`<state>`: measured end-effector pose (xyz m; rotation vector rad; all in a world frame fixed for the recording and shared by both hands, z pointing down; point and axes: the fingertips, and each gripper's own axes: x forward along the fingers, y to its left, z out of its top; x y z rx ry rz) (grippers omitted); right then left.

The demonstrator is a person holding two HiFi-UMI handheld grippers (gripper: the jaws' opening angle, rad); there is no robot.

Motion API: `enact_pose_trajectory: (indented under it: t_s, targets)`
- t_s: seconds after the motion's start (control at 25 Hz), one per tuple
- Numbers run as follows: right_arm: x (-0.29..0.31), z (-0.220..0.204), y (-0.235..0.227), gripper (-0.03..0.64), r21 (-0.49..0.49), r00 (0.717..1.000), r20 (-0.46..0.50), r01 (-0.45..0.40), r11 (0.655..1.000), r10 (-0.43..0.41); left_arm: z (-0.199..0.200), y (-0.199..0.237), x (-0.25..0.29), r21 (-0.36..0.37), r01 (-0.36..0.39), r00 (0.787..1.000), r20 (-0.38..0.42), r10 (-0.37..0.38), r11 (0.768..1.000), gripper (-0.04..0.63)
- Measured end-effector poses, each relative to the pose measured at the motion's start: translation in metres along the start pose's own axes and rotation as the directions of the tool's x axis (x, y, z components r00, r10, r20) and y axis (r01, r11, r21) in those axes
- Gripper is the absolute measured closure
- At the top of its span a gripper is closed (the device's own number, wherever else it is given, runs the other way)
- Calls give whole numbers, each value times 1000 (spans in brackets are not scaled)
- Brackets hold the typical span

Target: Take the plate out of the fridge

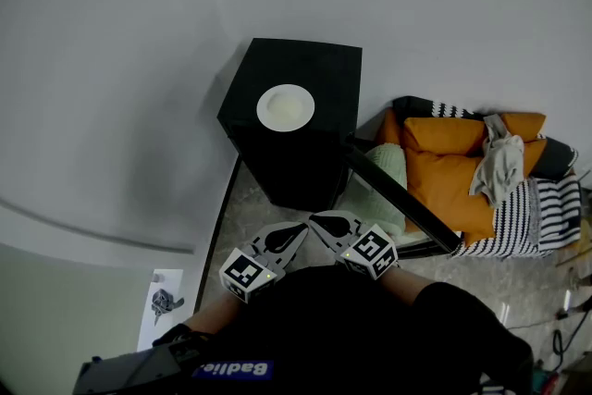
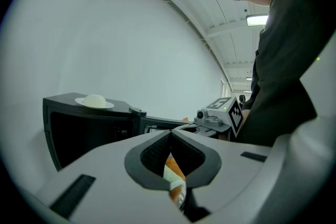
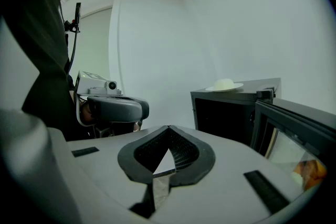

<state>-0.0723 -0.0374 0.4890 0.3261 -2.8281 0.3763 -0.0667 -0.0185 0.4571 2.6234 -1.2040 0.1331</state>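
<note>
The white round plate [image 1: 285, 107], carrying a pale mound, is resting on top of the black box-shaped fridge [image 1: 298, 157], not inside it. The fridge's door [image 1: 400, 195] is hanging open to the right. The left tongs [image 1: 294, 232] and the right tongs [image 1: 320, 221] are sitting close to the person's body, tips nearly meeting, each pressing fully together on nothing. The plate is lying well ahead of both and higher. The right tongs are looking marginally nearer. Being round, the plate is offering no long axis. Blue lettering on the dark garment is too cropped to read.
</note>
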Motion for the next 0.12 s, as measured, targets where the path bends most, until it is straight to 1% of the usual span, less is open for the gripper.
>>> enact_pose_trajectory:
  t_s: [0.12]
  targets:
    - [-2, 0, -1, 606, -2, 1000, 3, -1, 1000, 1, 0, -1, 2, -4, 0, 1000, -2, 0, 1000, 588]
